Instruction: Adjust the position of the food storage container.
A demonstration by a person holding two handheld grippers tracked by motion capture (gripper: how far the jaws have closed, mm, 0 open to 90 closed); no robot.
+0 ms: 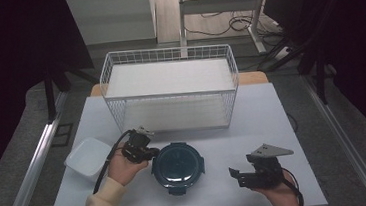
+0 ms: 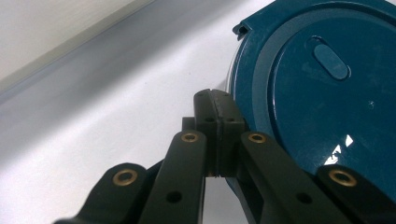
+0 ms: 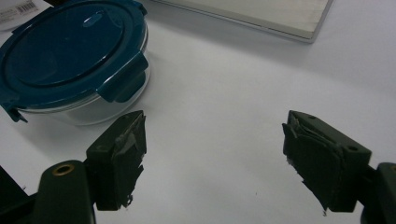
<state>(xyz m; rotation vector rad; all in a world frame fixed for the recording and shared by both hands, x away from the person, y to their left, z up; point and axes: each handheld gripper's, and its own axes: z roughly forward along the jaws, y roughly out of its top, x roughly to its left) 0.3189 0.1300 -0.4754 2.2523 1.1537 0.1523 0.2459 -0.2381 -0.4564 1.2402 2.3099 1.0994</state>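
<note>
Two grippers are at work over the table (image 1: pixel 271 105), one in each hand. The left gripper (image 2: pixel 215 100) has its jaws pressed flat together with nothing between them, their tips just beside the rim of the round container (image 1: pixel 178 166), at its left edge in the high view; whether they touch it I cannot tell. The right gripper (image 3: pixel 212 158) has its jaws standing wide apart over bare tabletop, gripping nothing, and it sits well apart from the container on the right. There is one round container, near the front middle of the table between the two hands: a clear bowl closed under a dark blue lid (image 3: pixel 70 49) with clip flaps at its edge. What lies inside cannot be made out. To the left of it, beyond the left hand (image 1: pixel 122 169), lies one shallow white square tray (image 1: pixel 88 157) that looks empty. Behind them stands one white wire basket (image 1: pixel 170 89), open on top, with nothing visible inside.
</note>
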